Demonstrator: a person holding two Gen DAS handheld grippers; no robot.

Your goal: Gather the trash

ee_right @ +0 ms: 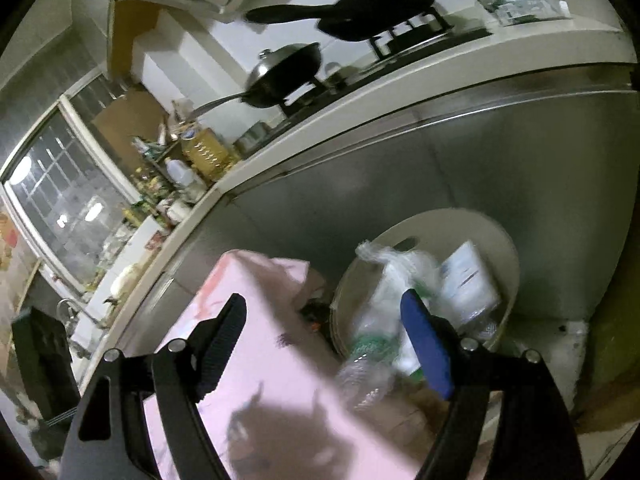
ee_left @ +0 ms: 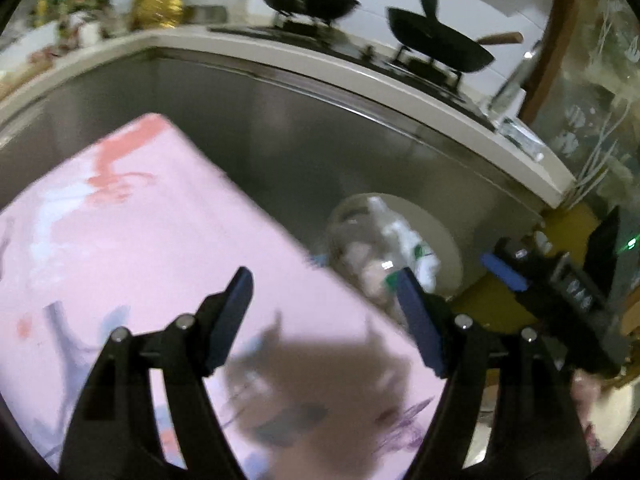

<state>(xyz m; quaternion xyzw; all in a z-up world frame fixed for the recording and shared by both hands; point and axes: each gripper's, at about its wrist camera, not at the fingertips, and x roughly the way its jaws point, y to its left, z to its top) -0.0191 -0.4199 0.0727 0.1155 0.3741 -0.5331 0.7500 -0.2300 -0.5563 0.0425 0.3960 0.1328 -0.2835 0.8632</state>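
Note:
A round cream trash bin [ee_right: 508,240] stands on the floor against the steel cabinet front; it also shows in the left wrist view [ee_left: 440,232]. It holds clear plastic bottles [ee_right: 372,344] with green labels, crumpled plastic and a white packet [ee_right: 468,280]. My left gripper [ee_left: 324,316] is open and empty above the pink table top [ee_left: 140,240], left of the bin. My right gripper [ee_right: 324,332] is open and empty above the table's edge and the bin; in the left wrist view it appears at the right [ee_left: 504,272].
The pink cloth table [ee_right: 260,360] fills the lower left. Behind runs a steel cabinet front [ee_left: 300,140] under a cream counter [ee_left: 320,64] with two black pans [ee_left: 440,40] on a stove. Bottles and jars [ee_right: 192,160] crowd the far counter. A glass door [ee_left: 600,120] is at right.

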